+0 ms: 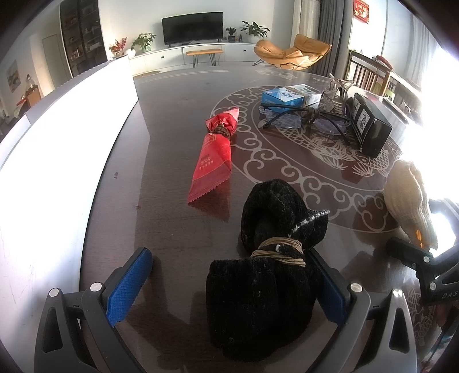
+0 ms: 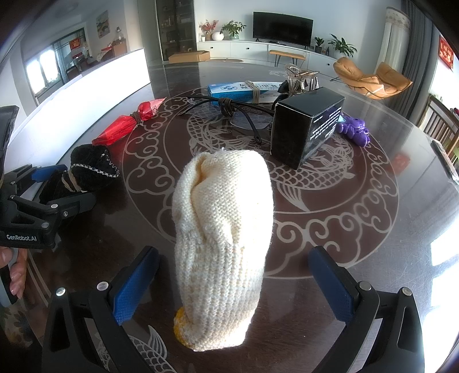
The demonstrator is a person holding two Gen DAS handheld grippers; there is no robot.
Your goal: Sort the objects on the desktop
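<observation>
living room | white walls | TV (image 1: 192,27) on low cabinet | orange lounge chair (image 1: 289,53) | bright window, perhaps right

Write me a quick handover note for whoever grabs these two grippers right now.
Left gripper: open, straddling the black knit bundle tied with cord; not yet clamped.
Right gripper: open, either side of the cream knit glove; not gripped.
On the table, still unsorted: red packet, glasses, blue box, black box, clear hair clip, purple clip.
Done: nothing visibly sorted.
Left: close on both knits, then probably move everything.
</observation>
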